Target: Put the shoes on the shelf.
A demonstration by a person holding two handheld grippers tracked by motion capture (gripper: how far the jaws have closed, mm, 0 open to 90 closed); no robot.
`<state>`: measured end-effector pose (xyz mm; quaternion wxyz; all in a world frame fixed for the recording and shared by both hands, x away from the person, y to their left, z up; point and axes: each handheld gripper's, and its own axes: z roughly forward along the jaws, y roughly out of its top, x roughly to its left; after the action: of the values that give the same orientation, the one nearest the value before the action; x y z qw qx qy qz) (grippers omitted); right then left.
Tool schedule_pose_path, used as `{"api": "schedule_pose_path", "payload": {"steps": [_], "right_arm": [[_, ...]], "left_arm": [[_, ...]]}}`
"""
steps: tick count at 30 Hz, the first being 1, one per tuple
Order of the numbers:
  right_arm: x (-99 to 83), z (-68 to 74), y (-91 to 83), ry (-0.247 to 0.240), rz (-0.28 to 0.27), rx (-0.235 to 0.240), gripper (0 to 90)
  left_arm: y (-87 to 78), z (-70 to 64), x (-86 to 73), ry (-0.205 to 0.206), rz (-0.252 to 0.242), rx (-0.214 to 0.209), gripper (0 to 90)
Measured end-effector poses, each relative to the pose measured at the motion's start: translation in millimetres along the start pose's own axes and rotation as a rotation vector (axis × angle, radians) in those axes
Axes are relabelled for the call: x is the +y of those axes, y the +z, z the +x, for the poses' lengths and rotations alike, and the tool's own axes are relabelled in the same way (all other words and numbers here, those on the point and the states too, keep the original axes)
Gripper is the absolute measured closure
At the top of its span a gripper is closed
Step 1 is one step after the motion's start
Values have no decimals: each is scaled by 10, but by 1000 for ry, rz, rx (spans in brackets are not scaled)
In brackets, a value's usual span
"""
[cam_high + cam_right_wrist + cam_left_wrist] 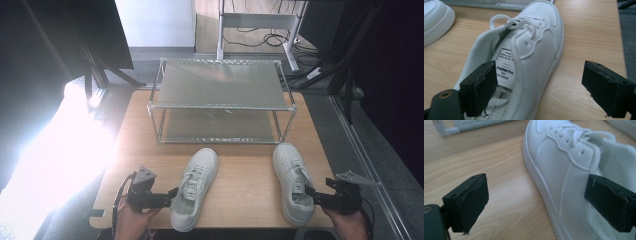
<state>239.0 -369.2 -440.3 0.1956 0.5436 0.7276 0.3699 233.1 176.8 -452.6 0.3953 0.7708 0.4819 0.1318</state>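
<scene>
Two white sneakers lie on the wooden table (245, 195), toes toward the rack. The left sneaker (194, 186) (564, 175) sits near the front edge, angled. My left gripper (172, 194) (541, 205) is open at its left side; one jaw is inside the collar, the other over bare wood. The right sneaker (293, 181) (529, 57) lies at the right. My right gripper (311, 192) (541, 88) is open and straddles its outer side wall, with one jaw inside the shoe opening over the insole label. Neither jaw pair presses the shoe.
A two-tier metal shoe rack (220, 100) with mesh shelves stands at the back of the table, both shelves bare. Strong glare falls on the floor at the left. Desk legs and cables (270, 37) lie beyond the table. Bare wood stretches between the sneakers.
</scene>
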Motion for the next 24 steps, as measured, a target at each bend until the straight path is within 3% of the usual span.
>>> {"api": "schedule_pose_path", "payload": {"steps": [1, 7, 11, 16, 18, 20, 21, 24], "right_arm": [[20, 11, 59, -7, 20, -20, 167], [68, 38, 154, 5, 36, -39, 224], [104, 53, 259, 2, 78, -49, 304], [129, 59, 329, 13, 104, -61, 397], [140, 50, 338, 15, 115, -77, 470], [141, 45, 348, 12, 122, -88, 477], [136, 30, 369, 16, 138, -82, 543], [131, 36, 375, 18, 140, -79, 615]], "left_arm": [[-6, -16, 21, -5, -7, -24, 71], [104, -140, 59, 38, 31, -34, 74], [270, -161, 85, 62, 78, 40, 141], [373, -165, 118, 70, 116, 62, 157], [446, -208, 137, 98, 155, 100, 200], [456, -203, 144, 98, 159, 105, 222], [464, -193, 146, 93, 161, 100, 234], [469, -164, 140, 58, 169, 54, 270]]}}
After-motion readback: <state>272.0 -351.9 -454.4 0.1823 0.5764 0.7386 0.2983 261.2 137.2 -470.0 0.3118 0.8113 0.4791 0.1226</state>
